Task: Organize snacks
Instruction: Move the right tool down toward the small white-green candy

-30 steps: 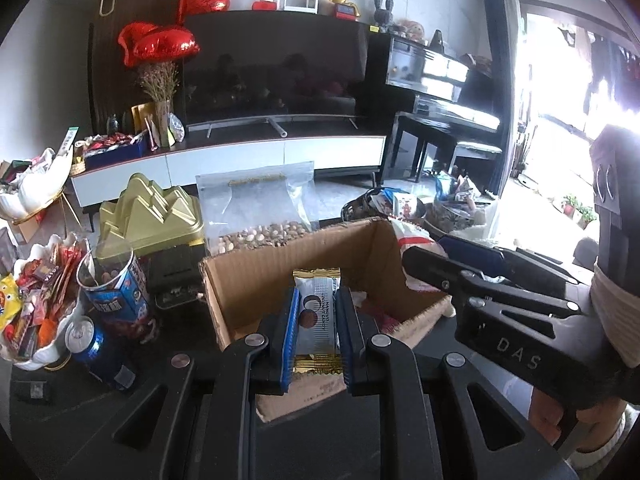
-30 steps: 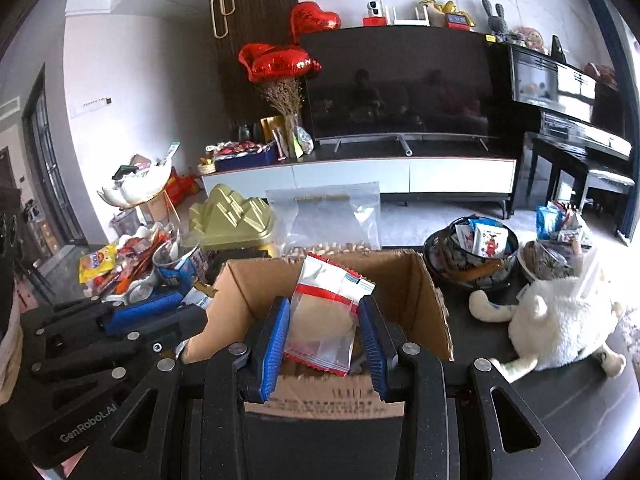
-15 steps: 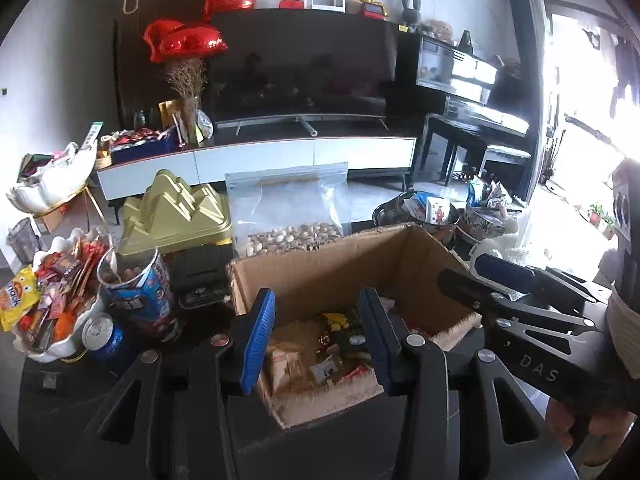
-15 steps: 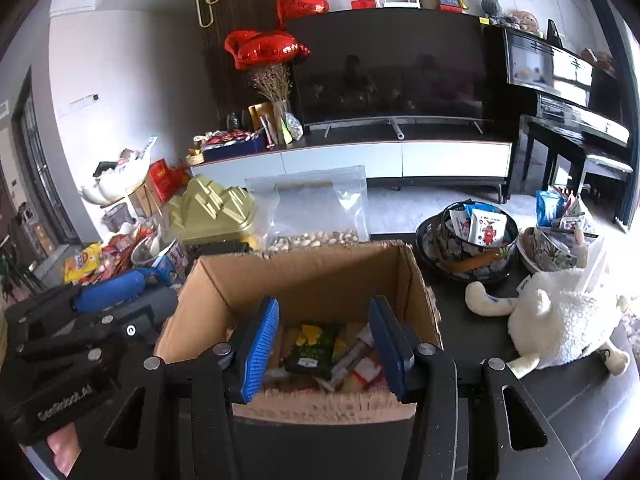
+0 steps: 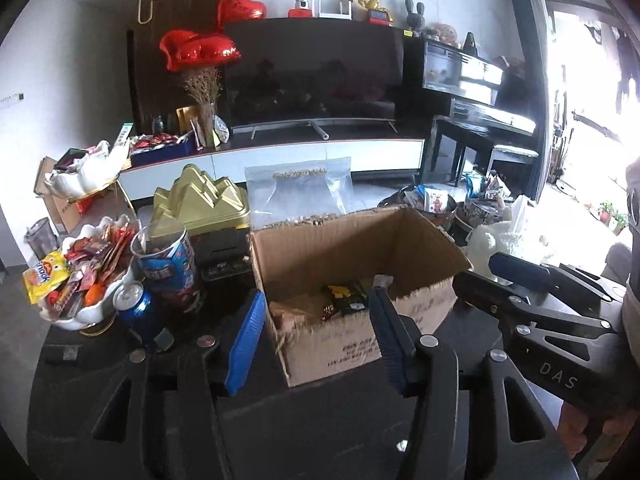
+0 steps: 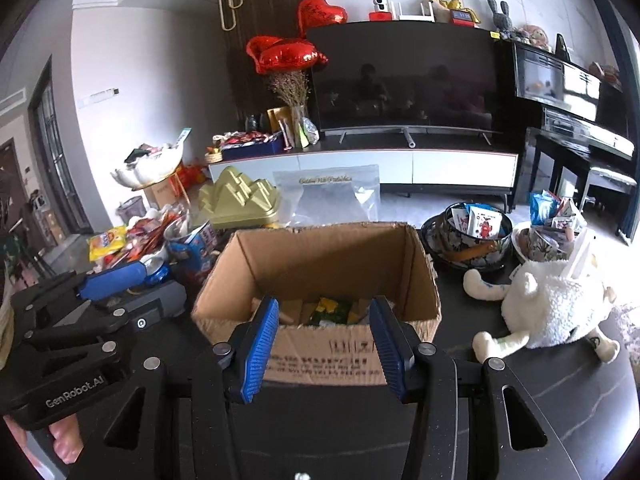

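Both grippers — left gripper [image 5: 316, 336] and right gripper [image 6: 324, 344] — hover spread and empty just before the open brown cardboard box [image 6: 320, 264], where several snack packets [image 6: 332, 310] lie; more wrapped snacks fill the white scalloped bowl [image 5: 86, 280] left of it — unsorted.

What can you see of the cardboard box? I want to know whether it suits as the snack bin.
The cardboard box is plain brown corrugated card, open-topped, with ragged, torn upper edges and dark print on its front wall. It stands upright on the dark table, between a blue snack tub and a white plush toy. Several snack packets lie on its floor, well below the rim. A clear zip bag stands just behind it. Neither gripper touches it.
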Demonstrator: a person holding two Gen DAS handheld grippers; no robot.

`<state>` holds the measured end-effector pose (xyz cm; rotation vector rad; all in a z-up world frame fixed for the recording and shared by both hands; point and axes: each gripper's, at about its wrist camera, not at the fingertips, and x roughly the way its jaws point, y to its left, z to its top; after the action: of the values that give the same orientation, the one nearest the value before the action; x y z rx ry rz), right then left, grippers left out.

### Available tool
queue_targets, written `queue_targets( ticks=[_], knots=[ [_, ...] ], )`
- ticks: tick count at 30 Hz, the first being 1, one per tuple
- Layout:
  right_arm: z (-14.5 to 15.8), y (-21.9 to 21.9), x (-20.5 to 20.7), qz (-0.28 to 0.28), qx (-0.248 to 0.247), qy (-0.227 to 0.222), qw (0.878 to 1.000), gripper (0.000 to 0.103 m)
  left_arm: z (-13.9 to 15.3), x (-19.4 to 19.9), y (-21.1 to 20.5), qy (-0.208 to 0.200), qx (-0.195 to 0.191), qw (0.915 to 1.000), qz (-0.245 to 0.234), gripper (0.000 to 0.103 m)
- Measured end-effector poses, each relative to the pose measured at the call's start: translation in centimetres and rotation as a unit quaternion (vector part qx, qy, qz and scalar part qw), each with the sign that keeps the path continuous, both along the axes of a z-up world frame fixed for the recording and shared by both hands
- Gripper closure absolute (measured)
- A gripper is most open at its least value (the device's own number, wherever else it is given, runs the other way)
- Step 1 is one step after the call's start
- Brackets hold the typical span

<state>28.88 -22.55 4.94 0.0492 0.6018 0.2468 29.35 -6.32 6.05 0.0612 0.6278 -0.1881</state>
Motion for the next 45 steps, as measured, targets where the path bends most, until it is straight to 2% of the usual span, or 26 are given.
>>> queue_targets(
  ticks=[8, 11, 20, 31, 45],
  knots=[
    [-0.8, -0.8, -2.6, 0.004, 0.010, 0.011, 1.000, 0.054, -0.9, -2.8, -0.4, 0.004, 0.007, 0.9999, 0.009, 0.044],
    [-1.4, -1.0, -3.3, 0.004, 0.013, 0.016, 1.000, 0.050, -1.5, -3.7, -0.6, 0.005, 0.010, 0.9998, 0.016, 0.040],
    [-3.8, -1.3, -4.9, 0.009, 0.014, 0.051, 0.999, 0.050, -3.5, -5.3, -0.9, 0.035, 0.015, 0.9990, 0.023, 0.034],
    [-7.2, -1.1, -7.1, 0.021, -0.006, 0.088, 0.996, 0.050, -6.5, -7.8, -1.0, 0.065, 0.026, 0.9973, 0.024, 0.034],
    [-12.6, -0.2, -7.6, 0.053, -0.028, 0.159, 0.985, 0.050, -12.5, -8.4, -1.0, 0.142, 0.029, 0.9892, 0.023, 0.034]
  ],
)
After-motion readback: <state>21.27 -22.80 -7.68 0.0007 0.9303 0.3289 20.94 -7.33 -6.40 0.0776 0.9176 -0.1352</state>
